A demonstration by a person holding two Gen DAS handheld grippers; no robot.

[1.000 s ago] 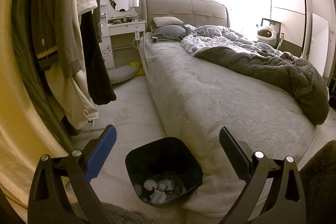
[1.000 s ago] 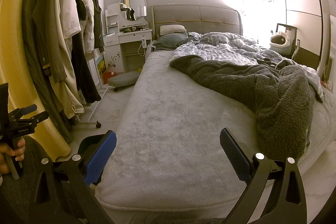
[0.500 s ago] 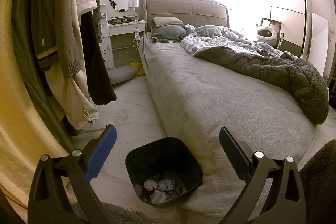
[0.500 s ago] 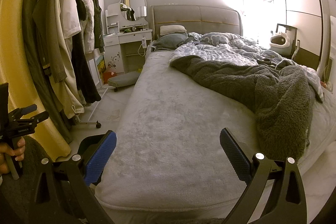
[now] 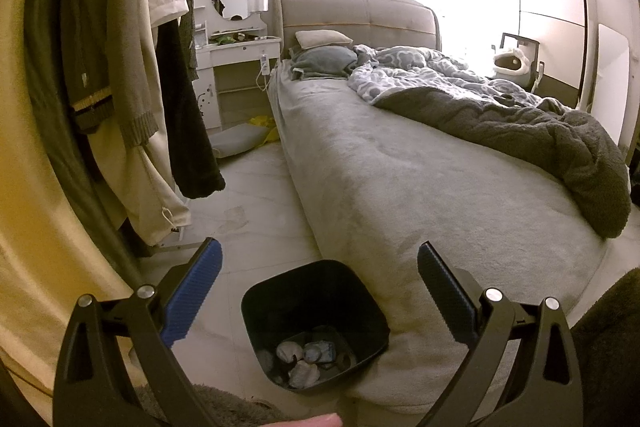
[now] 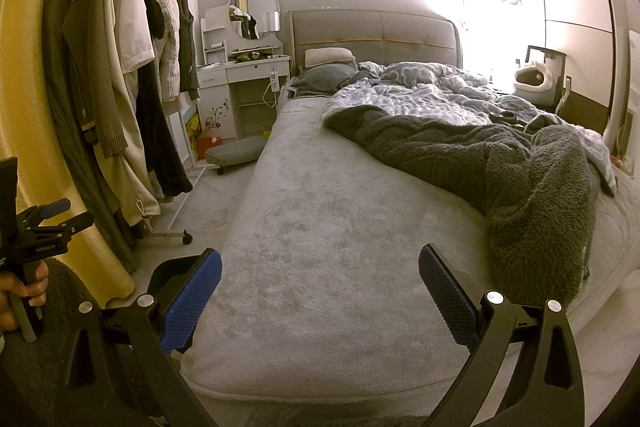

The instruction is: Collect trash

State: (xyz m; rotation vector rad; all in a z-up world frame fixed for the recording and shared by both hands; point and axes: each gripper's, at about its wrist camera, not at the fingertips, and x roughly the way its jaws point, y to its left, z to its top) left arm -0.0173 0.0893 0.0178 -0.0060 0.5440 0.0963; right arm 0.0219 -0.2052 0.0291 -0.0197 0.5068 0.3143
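Hovering with jaws released and empty, the left gripper (image 5: 318,263) hangs above the black trash bin (image 5: 314,323); the right gripper (image 6: 320,263), likewise released, faces the bed (image 6: 340,227).

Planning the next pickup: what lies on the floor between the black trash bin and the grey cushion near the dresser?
In the left wrist view, mostly bare pale tile between the black trash bin and the grey cushion. One small flat translucent scrap lies midway, beside the hanging coats.
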